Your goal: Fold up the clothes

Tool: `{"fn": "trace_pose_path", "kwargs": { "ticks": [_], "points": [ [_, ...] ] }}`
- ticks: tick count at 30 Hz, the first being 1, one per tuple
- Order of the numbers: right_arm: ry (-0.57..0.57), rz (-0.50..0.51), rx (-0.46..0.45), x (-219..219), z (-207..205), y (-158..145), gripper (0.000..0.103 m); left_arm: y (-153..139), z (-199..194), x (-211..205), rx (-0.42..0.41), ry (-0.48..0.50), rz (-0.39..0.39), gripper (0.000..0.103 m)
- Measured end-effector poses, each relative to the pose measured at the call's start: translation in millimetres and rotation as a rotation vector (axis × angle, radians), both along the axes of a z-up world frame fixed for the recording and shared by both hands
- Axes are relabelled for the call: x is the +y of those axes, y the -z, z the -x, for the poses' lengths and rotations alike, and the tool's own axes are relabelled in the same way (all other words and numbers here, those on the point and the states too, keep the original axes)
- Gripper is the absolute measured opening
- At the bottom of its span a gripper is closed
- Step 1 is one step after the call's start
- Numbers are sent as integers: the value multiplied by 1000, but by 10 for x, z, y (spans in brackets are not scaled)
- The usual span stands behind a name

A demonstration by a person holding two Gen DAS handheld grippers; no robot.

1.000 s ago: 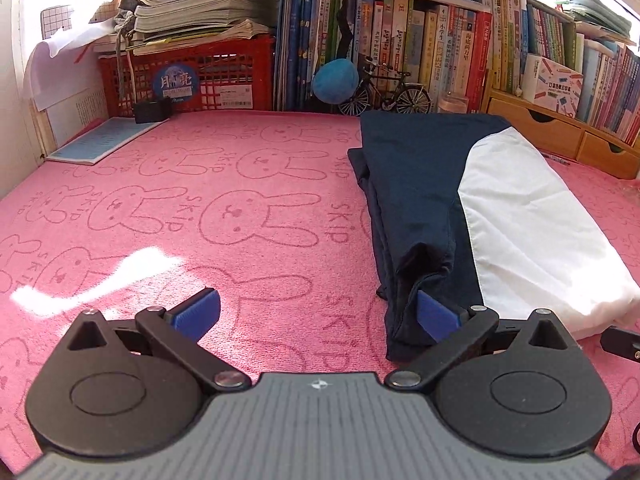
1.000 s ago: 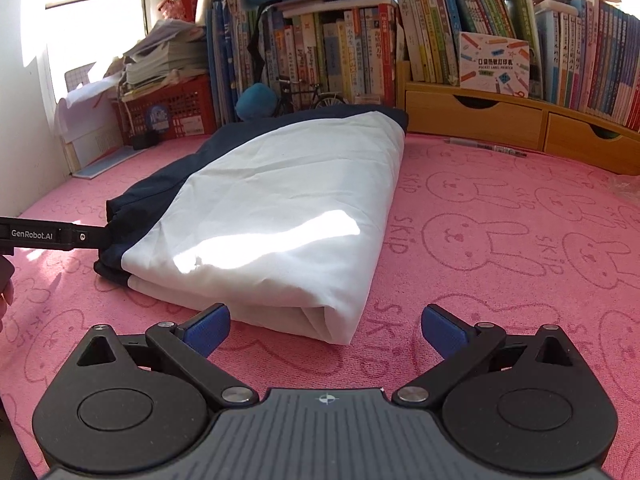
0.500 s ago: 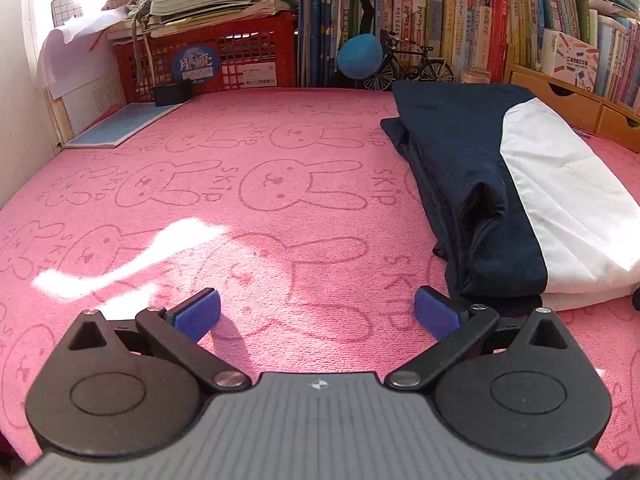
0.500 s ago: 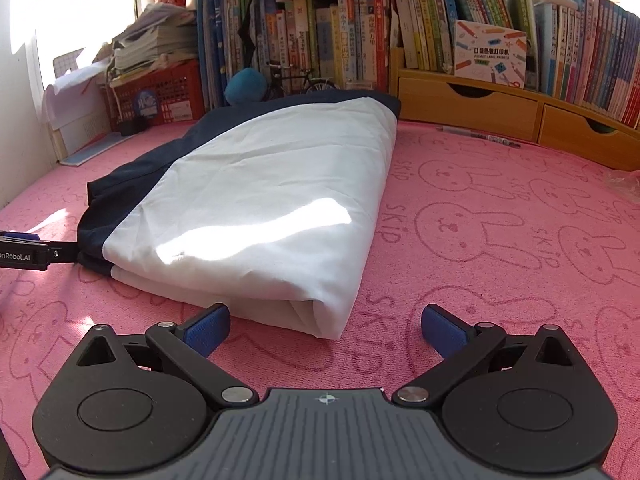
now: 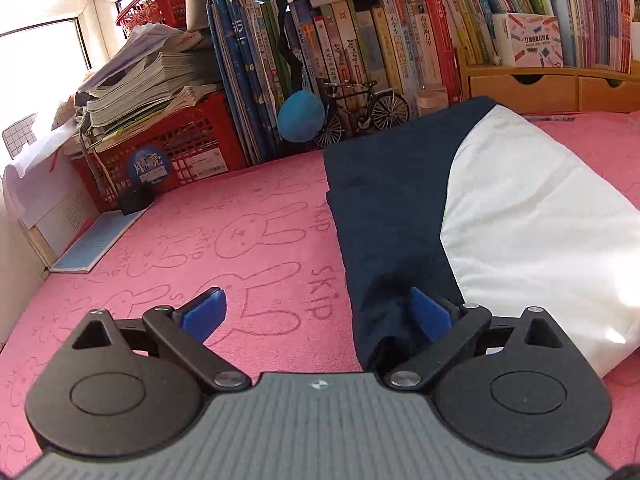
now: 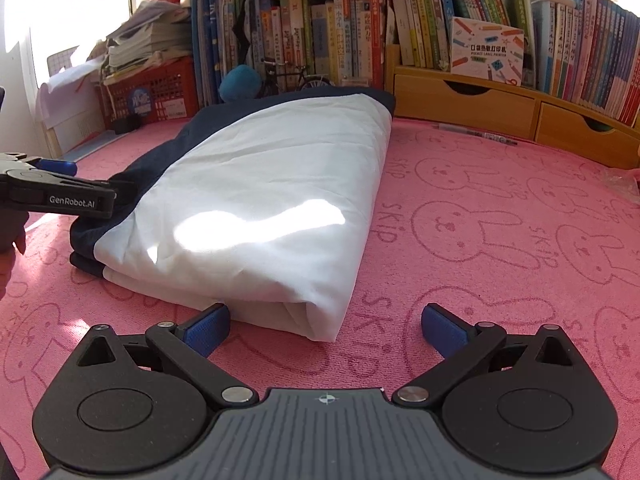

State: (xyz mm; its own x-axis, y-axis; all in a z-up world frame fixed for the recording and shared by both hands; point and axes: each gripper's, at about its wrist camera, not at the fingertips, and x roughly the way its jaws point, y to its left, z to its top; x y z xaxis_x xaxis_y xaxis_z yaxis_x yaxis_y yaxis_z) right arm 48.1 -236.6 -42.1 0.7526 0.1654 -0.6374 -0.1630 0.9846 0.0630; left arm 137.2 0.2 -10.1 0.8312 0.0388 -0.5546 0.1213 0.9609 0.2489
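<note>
A folded garment, white on top with a navy part along its left side, lies on the pink rabbit-print mat. My left gripper is at the garment's near left corner. Its jaws are opening, the navy edge lies between them, and the right pad rests over the navy cloth without pinching it. In the right wrist view the left gripper hovers over that navy corner. My right gripper stands open at the near right corner, with the white fold's tip between its pads, untouched.
A red crate stacked with papers stands at the back left. Rows of books, a model bicycle and a blue plush ball line the back. Wooden drawers stand at the back right, with a pen before them.
The left gripper swung back right from the bare mat to the garment's navy corner and rolled, so its view is tilted. The right gripper has stayed where it was.
</note>
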Motion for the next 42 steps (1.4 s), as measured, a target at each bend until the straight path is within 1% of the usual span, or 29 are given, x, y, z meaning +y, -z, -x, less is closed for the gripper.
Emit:
{"fn": "trace_pose_path", "kwargs": {
  "ticks": [2, 5, 7, 9, 14, 16, 17, 21, 25, 26, 29, 31, 32, 34, 36, 38, 40, 42],
  "points": [
    [31, -8, -18, -54, 9, -14, 103, 73, 45, 105, 7, 4, 35, 101],
    [83, -6, -48, -141, 12, -35, 103, 78, 47, 225, 35, 3, 98, 101],
    [114, 76, -62, -169, -24, -32, 102, 89, 44, 261, 43, 9, 116, 103],
    [78, 138, -94, -215, -22, -34, 102, 95, 35, 287, 55, 27, 131, 103],
    [-26, 288, -120, -173, 20, 7, 102, 109, 27, 383, 91, 66, 183, 103],
    [-66, 323, -130, -180, 32, 18, 102, 115, 32, 425, 102, 85, 201, 103],
    [-84, 321, -127, -215, 27, 15, 102, 119, 37, 440, 106, 99, 207, 103],
    [-117, 255, -92, -389, -40, 11, 102, 132, 36, 500, 125, 133, 243, 103],
    [-138, 247, -64, -414, -77, -19, 102, 136, 49, 521, 124, 145, 251, 103],
    [-137, 232, -49, -429, -88, -29, 102, 136, 49, 525, 124, 145, 252, 103],
    [-107, 178, 35, -469, -44, -141, 101, 135, 46, 536, 124, 143, 258, 103],
    [-120, 175, 2, -437, 109, -314, 101, 133, 46, 541, 124, 142, 262, 103],
    [-135, 156, -23, -414, 171, -417, 101, 132, 47, 540, 124, 142, 262, 103],
    [-169, 86, -60, -339, 217, -619, 88, 133, 48, 539, 123, 143, 261, 103],
    [-202, 8, -56, -187, 109, -746, 48, 132, 50, 538, 123, 143, 262, 103],
    [-240, -22, -39, 67, -106, -773, 38, 133, 56, 535, 123, 143, 261, 103],
    [-306, 3, -22, 411, -377, -727, 37, 133, 64, 530, 123, 142, 259, 103],
    [-349, 57, 12, 773, -687, -629, 36, 133, 65, 528, 123, 141, 258, 103]
  ]
}}
